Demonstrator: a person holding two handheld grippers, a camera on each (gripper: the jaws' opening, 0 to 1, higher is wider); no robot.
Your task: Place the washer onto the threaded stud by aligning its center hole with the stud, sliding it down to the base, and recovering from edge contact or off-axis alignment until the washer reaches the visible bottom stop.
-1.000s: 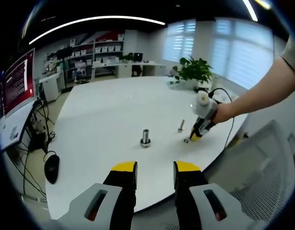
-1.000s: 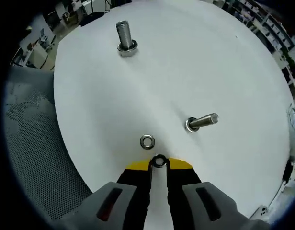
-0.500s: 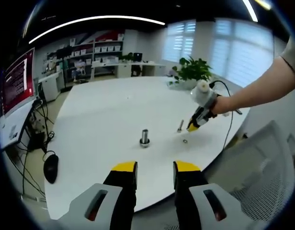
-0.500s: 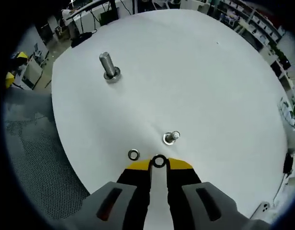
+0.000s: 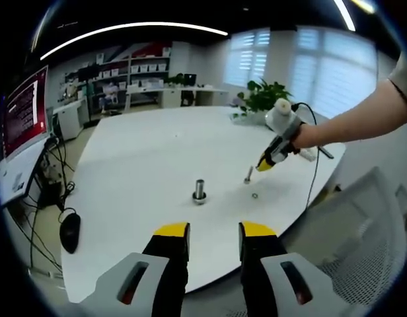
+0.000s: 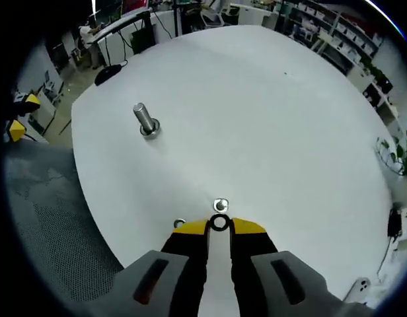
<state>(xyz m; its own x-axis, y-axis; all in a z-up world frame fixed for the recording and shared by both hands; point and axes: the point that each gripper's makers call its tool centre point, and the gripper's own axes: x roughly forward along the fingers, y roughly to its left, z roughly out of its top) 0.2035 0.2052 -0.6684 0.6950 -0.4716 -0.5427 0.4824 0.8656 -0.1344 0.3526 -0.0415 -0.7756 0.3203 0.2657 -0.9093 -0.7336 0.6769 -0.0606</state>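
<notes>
A white round table (image 5: 137, 165) carries a small threaded stud (image 5: 248, 175), a thicker bolt (image 5: 199, 190) standing upright and a loose washer (image 5: 255, 195). A person's hand holds my right gripper (image 5: 265, 162) just above and to the right of the small stud. In the right gripper view, my right gripper (image 6: 220, 226) is shut on a washer (image 6: 213, 222), held flat between its yellow tips. The small stud (image 6: 221, 205) shows end-on just beyond the held washer. The loose washer (image 6: 180, 224) peeks out left of the tips. My left gripper (image 5: 213, 239) stands open, holding nothing, at the near table edge.
The thicker bolt (image 6: 146, 121) stands far to the left on the table (image 6: 269, 119). A grey mesh chair (image 6: 51, 224) sits below the table edge. A mouse (image 5: 71, 231) and a monitor (image 5: 22, 112) are at the left, a plant (image 5: 263, 96) beyond the table.
My right gripper has risen and moved with its washer from beside the loose washer to over the small stud, which now shows end-on at the tips. My left gripper has stayed put.
</notes>
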